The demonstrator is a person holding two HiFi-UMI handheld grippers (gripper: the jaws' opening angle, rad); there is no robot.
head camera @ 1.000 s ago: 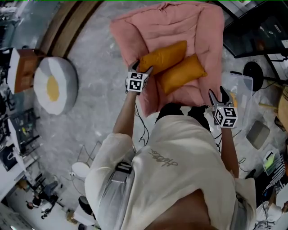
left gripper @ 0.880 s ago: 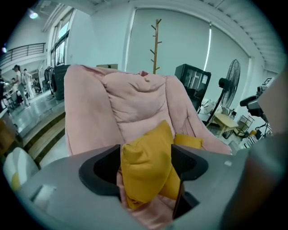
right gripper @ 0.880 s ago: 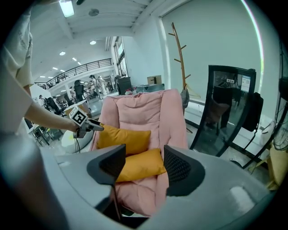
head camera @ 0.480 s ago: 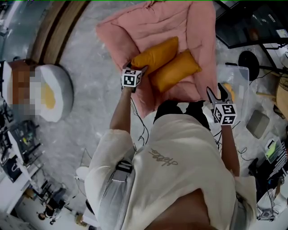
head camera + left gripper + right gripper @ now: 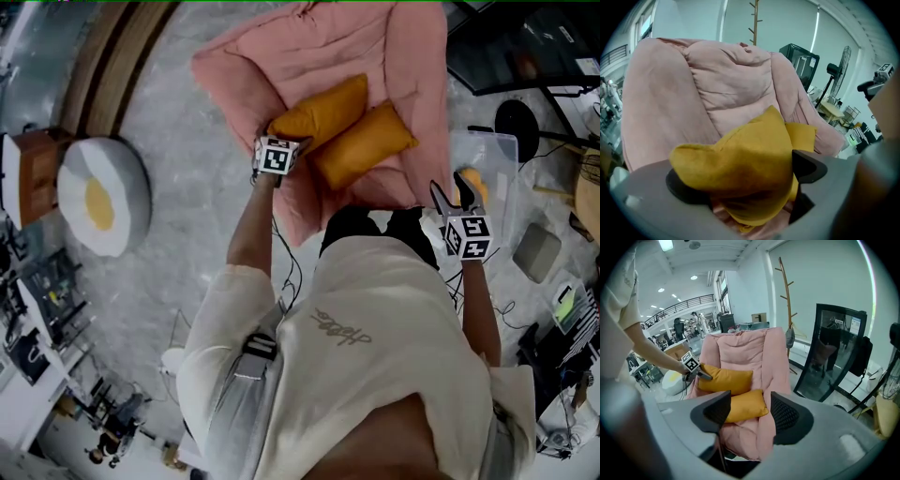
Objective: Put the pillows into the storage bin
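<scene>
Two orange pillows lie on a pink padded lounge chair [image 5: 328, 47]: the farther pillow [image 5: 323, 111] and the nearer pillow [image 5: 366, 147]. My left gripper [image 5: 281, 134] is at the farther pillow's left corner. Its jaws have just been opening, and that pillow [image 5: 740, 159] bulges between them in the left gripper [image 5: 743, 176] view. The second pillow [image 5: 802, 136] peeks out behind. My right gripper [image 5: 452, 195] hangs open and empty at the chair's right side, above a clear storage bin [image 5: 495, 159]. From the right gripper [image 5: 749, 411] view, both pillows [image 5: 726, 379] [image 5: 745, 406] show.
A round white cushion with a yellow centre [image 5: 98, 192] sits on the floor at the left, by a wooden piece [image 5: 33, 173]. A black fan base [image 5: 516, 122] and a dark framed panel [image 5: 834, 352] stand right of the chair. Cables trail on the floor.
My left gripper has moved down and forward onto the farther pillow's corner, and its jaws stand wider. The right gripper has stayed where it was.
</scene>
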